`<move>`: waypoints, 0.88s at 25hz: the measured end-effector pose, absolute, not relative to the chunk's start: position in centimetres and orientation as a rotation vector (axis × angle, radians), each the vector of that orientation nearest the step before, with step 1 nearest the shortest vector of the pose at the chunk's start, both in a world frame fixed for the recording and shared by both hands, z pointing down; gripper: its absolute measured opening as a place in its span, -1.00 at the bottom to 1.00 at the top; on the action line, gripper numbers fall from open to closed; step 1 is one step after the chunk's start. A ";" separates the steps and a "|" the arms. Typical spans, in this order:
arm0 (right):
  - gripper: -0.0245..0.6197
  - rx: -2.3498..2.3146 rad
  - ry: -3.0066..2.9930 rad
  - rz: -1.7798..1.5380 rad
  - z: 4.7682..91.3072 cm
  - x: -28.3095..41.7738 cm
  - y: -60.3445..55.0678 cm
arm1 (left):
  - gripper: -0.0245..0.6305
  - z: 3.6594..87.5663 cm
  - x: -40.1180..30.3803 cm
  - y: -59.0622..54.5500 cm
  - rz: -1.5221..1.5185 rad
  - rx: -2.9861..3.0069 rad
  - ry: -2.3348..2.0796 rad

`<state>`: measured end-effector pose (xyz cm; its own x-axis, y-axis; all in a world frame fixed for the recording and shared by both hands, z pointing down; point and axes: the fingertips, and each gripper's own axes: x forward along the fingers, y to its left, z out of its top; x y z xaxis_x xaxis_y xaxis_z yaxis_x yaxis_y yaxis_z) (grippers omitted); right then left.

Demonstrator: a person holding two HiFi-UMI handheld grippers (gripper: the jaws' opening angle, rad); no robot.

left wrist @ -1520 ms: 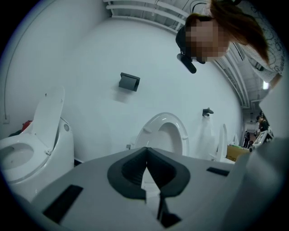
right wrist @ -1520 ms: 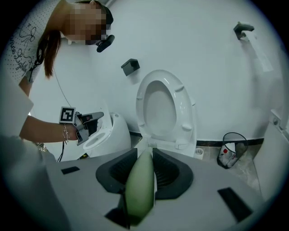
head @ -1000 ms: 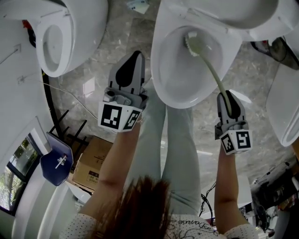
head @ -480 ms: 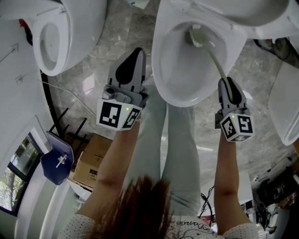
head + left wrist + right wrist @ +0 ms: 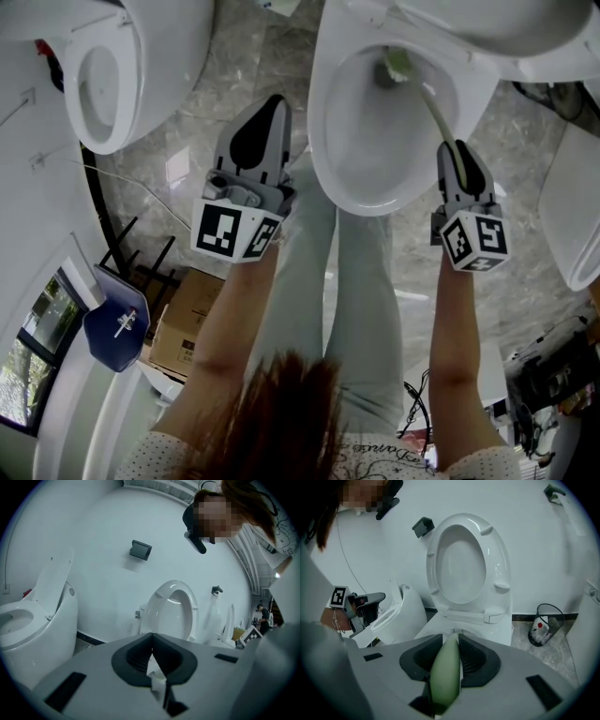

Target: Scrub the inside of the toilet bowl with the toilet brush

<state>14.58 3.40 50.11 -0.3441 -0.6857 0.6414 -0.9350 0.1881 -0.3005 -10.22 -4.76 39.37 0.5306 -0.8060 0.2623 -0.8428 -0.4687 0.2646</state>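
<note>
The white toilet bowl (image 5: 370, 169) sits at the top middle of the head view, with its seat and lid raised (image 5: 464, 564). A pale green toilet brush has its head (image 5: 392, 67) deep at the back of the bowl, and its handle (image 5: 433, 108) slopes back to my right gripper (image 5: 453, 146). The right gripper (image 5: 454, 637) is shut on the green handle (image 5: 446, 672). My left gripper (image 5: 276, 103) hangs over the floor just left of the bowl, jaws together with nothing clearly held. In the left gripper view the left gripper (image 5: 151, 635) faces another raised seat (image 5: 173, 609).
A second toilet (image 5: 112, 75) stands at the left, another white fixture (image 5: 574, 220) at the right edge. A cardboard box (image 5: 183, 323) and a blue object (image 5: 112, 323) lie lower left. A wire bin (image 5: 543, 627) stands right of the toilet. The person's legs (image 5: 337, 281) are in front of the bowl.
The brush head has slid toward the back of the bowl, and the right gripper followed it forward a little. The left gripper has hardly moved.
</note>
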 end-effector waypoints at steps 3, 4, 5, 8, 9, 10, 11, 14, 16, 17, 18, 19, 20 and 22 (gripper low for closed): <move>-0.56 1.522 -2.114 0.931 50.0 14.2 3.1 | -0.92 39.0 -10.5 -4.8 0.133 2.423 -1.372; -0.56 1.520 -2.118 0.927 50.0 14.1 3.1 | -0.92 38.9 -10.6 -4.8 0.129 2.428 -1.374; -0.56 1.517 -2.124 0.922 50.0 13.9 3.0 | -0.92 38.8 -10.6 -4.8 0.126 2.430 -1.373; -0.56 1.485 -2.151 0.894 49.9 13.0 2.9 | -0.92 39.0 -10.6 -5.0 0.126 2.428 -1.369; -0.56 1.470 -2.162 0.887 49.9 12.6 3.0 | -0.92 39.1 -10.7 -5.0 0.127 2.427 -1.371; -0.56 1.452 -2.174 0.882 49.8 12.1 3.0 | -0.92 39.1 -10.8 -5.0 0.127 2.426 -1.375; -0.56 1.430 -2.188 0.876 49.7 11.6 3.1 | -0.92 39.1 -10.9 -5.0 0.127 2.424 -1.379; -0.56 1.349 -2.223 0.834 49.4 10.1 3.7 | -0.92 39.2 -11.0 -5.0 0.129 2.420 -1.380; -0.56 1.307 -2.240 0.816 49.3 9.3 4.0 | -0.92 39.3 -11.1 -5.0 0.134 2.418 -1.377; -0.56 1.292 -2.248 0.815 49.3 9.0 4.1 | -0.92 39.3 -11.1 -5.0 0.136 2.417 -1.376; -0.56 1.279 -2.256 0.814 49.3 8.8 4.2 | -0.92 39.4 -11.1 -5.0 0.137 2.417 -1.375; -0.56 1.268 -2.263 0.814 49.3 8.6 4.2 | -0.92 39.4 -11.1 -5.0 0.138 2.416 -1.375; -0.56 1.257 -2.269 0.815 49.3 8.3 4.2 | -0.92 39.4 -11.2 -5.1 0.140 2.416 -1.374; -0.56 1.232 -2.281 0.818 49.2 7.9 4.4 | -0.92 39.5 -11.2 -5.1 0.143 2.415 -1.372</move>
<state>7.93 4.35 49.19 -0.5191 -0.6035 0.6053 -0.8506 0.4339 -0.2968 -11.16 -5.07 39.52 0.5238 -0.8110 0.2606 -0.8474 -0.4648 0.2568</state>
